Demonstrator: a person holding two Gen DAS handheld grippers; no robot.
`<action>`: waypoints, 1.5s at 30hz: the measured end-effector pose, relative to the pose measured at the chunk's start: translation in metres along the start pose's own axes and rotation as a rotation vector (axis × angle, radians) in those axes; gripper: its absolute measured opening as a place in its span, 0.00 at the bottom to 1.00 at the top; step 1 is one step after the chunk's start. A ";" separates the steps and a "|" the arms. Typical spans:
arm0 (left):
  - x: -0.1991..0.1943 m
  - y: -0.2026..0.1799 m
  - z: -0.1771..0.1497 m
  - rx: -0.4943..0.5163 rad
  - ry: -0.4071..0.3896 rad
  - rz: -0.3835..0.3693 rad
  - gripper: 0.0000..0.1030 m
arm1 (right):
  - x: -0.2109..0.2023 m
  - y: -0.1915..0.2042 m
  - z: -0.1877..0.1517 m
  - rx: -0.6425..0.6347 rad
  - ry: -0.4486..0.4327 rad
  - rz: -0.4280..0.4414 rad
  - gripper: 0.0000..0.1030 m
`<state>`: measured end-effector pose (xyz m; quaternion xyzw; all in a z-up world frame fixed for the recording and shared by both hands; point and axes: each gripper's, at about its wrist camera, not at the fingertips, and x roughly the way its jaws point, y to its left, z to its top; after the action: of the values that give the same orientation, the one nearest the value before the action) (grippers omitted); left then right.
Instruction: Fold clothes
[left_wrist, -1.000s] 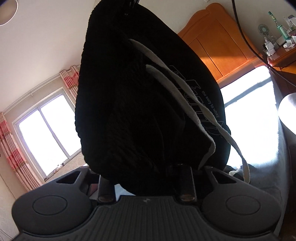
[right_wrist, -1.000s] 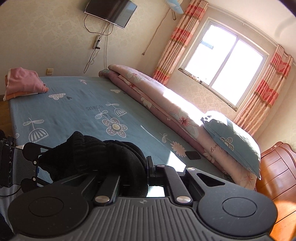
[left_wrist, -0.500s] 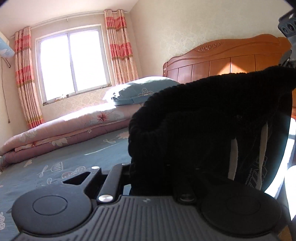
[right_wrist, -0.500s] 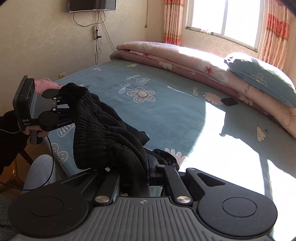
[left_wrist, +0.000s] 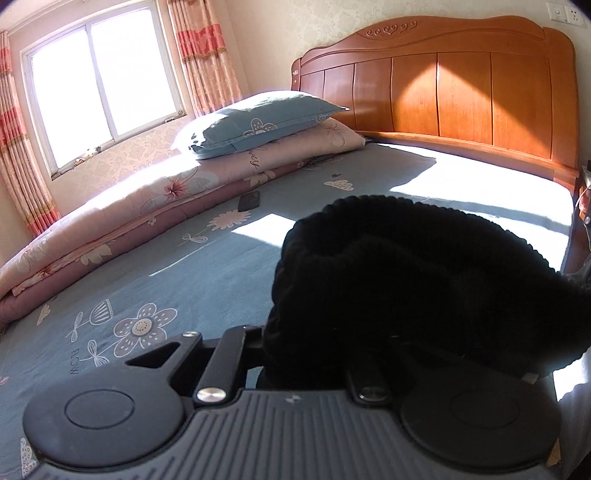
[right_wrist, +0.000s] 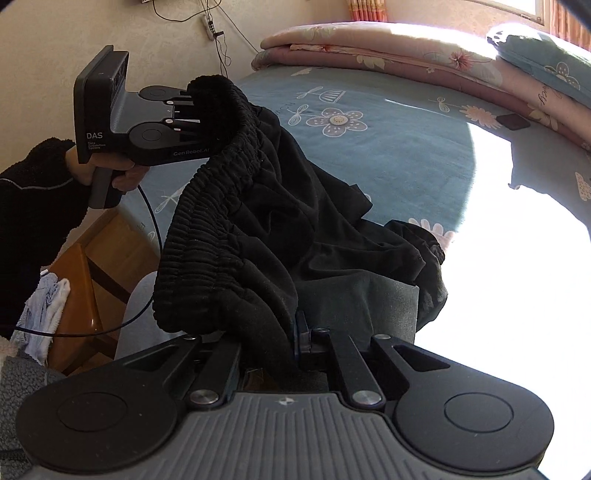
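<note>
Black trousers (right_wrist: 258, 206) with a ribbed elastic waistband hang between my two grippers, above the near edge of the blue flowered bed (right_wrist: 388, 155). My left gripper (right_wrist: 199, 114), held by a hand in a black sleeve, is shut on one end of the waistband at the upper left of the right wrist view. My right gripper (right_wrist: 273, 350) is shut on the other end, and its fingertips are buried in cloth. The legs trail down onto the sheet. In the left wrist view the waistband (left_wrist: 406, 273) bulges over my left gripper (left_wrist: 314, 354) and hides its fingertips.
A folded pink quilt (left_wrist: 122, 218) and a blue pillow (left_wrist: 255, 123) lie along the far side of the bed, with a dark phone (left_wrist: 249, 201) beside them. The wooden headboard (left_wrist: 443, 88) stands at the right. A wooden frame (right_wrist: 85, 280) and pale clothes (right_wrist: 44, 314) sit below my left hand.
Both grippers have swung from pointing upward to facing across the bed. The trousers have come down and spread, the waistband now stretches between the grippers, and the legs reach the sheet.
</note>
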<state>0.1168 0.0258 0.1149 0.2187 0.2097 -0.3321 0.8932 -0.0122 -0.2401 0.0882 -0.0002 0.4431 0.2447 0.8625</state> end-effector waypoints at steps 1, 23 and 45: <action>0.000 0.007 0.009 -0.005 -0.015 0.018 0.09 | -0.009 0.004 0.009 -0.008 -0.034 0.002 0.08; -0.055 0.107 0.242 -0.124 -0.358 0.480 0.10 | -0.167 0.129 0.188 -0.235 -0.523 -0.040 0.08; 0.213 -0.053 0.159 0.117 0.054 0.069 0.10 | -0.062 -0.038 0.065 0.242 -0.303 -0.004 0.08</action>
<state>0.2645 -0.2011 0.1204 0.2864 0.2066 -0.3067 0.8839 0.0232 -0.2857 0.1671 0.1393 0.3341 0.1852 0.9136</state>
